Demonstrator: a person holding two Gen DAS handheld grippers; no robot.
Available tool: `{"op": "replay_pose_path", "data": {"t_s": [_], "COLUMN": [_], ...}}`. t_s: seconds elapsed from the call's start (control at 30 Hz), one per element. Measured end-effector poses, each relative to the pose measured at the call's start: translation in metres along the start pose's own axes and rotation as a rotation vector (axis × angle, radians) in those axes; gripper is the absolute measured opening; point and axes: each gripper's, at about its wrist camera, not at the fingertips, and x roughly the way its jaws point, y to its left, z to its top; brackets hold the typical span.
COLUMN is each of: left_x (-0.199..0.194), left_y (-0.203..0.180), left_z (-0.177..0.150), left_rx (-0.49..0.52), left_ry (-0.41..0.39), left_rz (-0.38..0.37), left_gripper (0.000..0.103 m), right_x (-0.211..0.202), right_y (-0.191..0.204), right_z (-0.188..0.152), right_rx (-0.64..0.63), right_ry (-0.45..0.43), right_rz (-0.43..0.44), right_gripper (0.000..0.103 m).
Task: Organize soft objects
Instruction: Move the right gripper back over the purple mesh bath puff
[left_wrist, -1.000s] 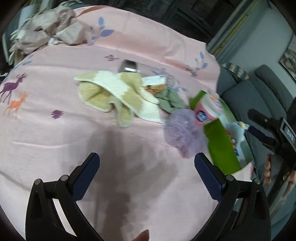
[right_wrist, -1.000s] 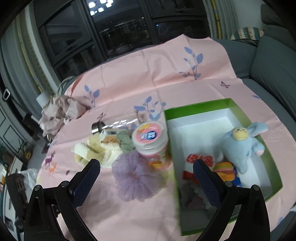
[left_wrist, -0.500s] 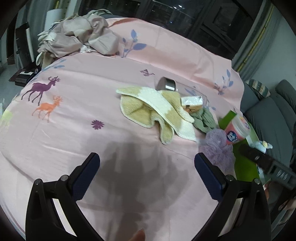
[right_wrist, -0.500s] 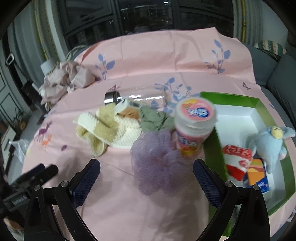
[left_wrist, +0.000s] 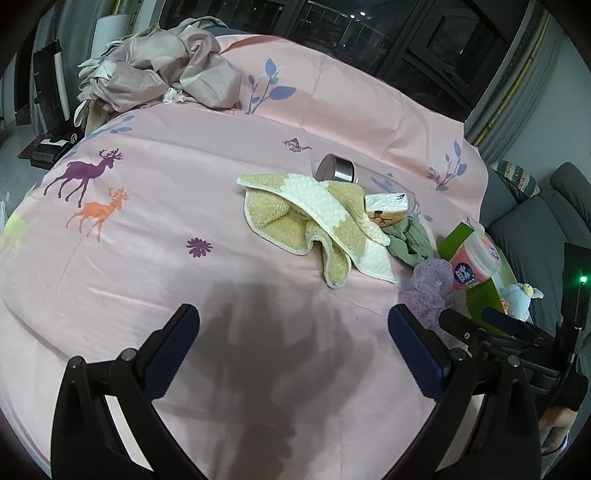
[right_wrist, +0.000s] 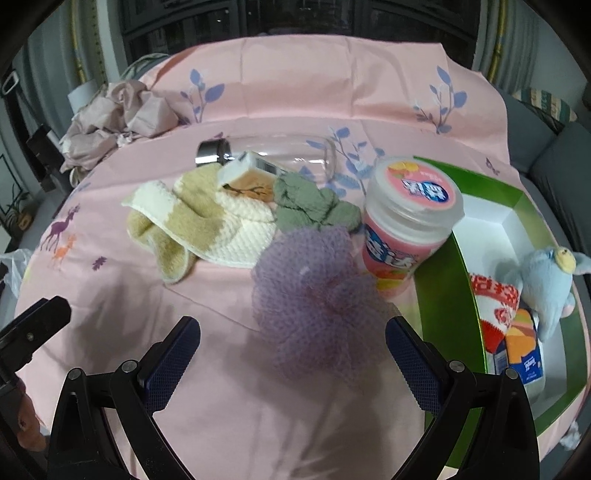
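Closer now, right gripper (right_wrist: 291, 345) gapes wide and empty around purple mesh pouf (right_wrist: 317, 295); left gripper (left_wrist: 293, 334) likewise.

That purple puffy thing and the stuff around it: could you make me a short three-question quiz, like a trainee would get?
1. True or false: the purple mesh pouf already lies inside the green box.
2. Which toy sits in the box? A) blue plush toy B) yellow duck C) red car
3. Fill in: both the right gripper and the left gripper have their jaws ____.

Key: 1 false, it lies on the pink sheet beside the box; 2 A; 3 open, holding nothing.
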Motion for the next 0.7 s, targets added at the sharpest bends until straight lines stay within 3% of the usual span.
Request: {"op": "replay_pose_path", "data": {"t_s": [0.1, 0.3, 0.43, 0.57, 0.63, 0.67, 0.7], "left_x": [0.002, 0.005, 0.008, 0.009, 0.009, 0.009, 0.009], "left_y": [-0.001, -0.002, -0.004, -0.005, -0.005, -0.005, -0.005], "left_z": [-0.001, -0.002, -0.004, -0.005, -0.005, -0.006, -0.005], "left_rx": [0.000, 0.005, 0.015, 0.018, 0.019, 0.019, 0.018], "left_ry": [0.011, 0.028, 0.042, 0.047, 0.049, 0.049, 0.050], "left_rz": [-0.002, 0.005, 0.010, 0.008, 0.010, 0.012, 0.013], "left_gripper": [0.102, 0.102, 0.102, 0.102, 0.102, 0.102, 0.102], "right_x": [0.005, 0.009, 0.019, 0.031, 0.038, 0.043, 0.043], "right_y": [-0.008, -0.019, -0.018, -0.022, -0.027, -0.027, -0.026], "right_z": [0.000, 0.001, -0.002, -0.002, -0.002, -0.003, -0.003], "right_rx": [0.019, 0.067, 0.082, 0.115, 0.139, 0.132, 0.124], "right_ry": [0.032, 0.061, 0.095, 0.101, 0.112, 0.128, 0.134], "right_rz": [0.005, 0.105, 0.103, 0.119, 0.124, 0.122, 0.122], "right_gripper": [0.101, 0.101, 0.100, 0.079, 0.057, 0.039, 0.029]}}
